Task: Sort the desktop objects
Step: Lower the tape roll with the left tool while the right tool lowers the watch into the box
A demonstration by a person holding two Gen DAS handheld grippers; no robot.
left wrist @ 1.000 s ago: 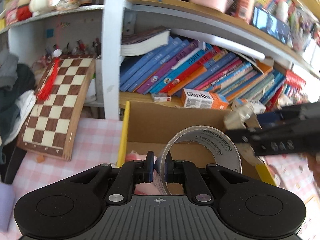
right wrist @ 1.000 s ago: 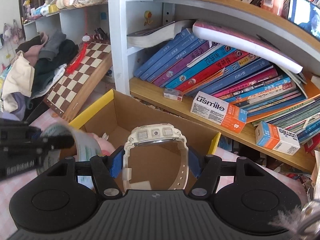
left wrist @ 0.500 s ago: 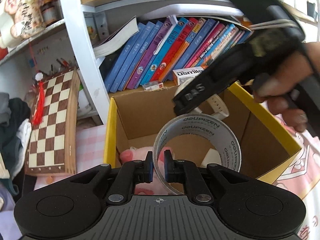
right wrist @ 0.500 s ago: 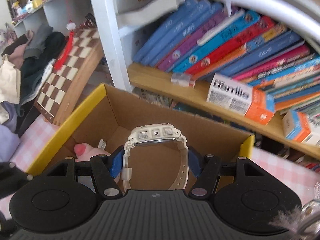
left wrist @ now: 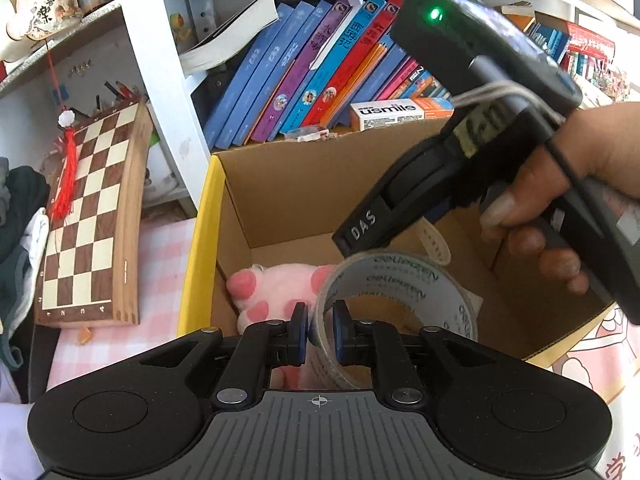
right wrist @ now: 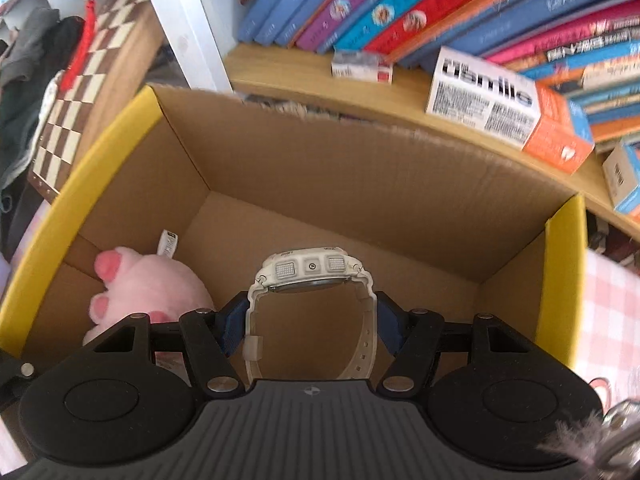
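My left gripper (left wrist: 320,334), jaws just easing apart, flanks the tape roll (left wrist: 400,292); my right gripper (right wrist: 310,328) pinches the watch (right wrist: 310,276) over the box (right wrist: 340,168), plush (right wrist: 148,284) at nine o'clock.

One cardboard box (right wrist: 360,168), one pink plush toy (right wrist: 152,284), one white wristwatch (right wrist: 310,276), one tape roll (left wrist: 400,292), one chessboard (left wrist: 88,216), two grippers (left wrist: 319,334) (right wrist: 310,330).
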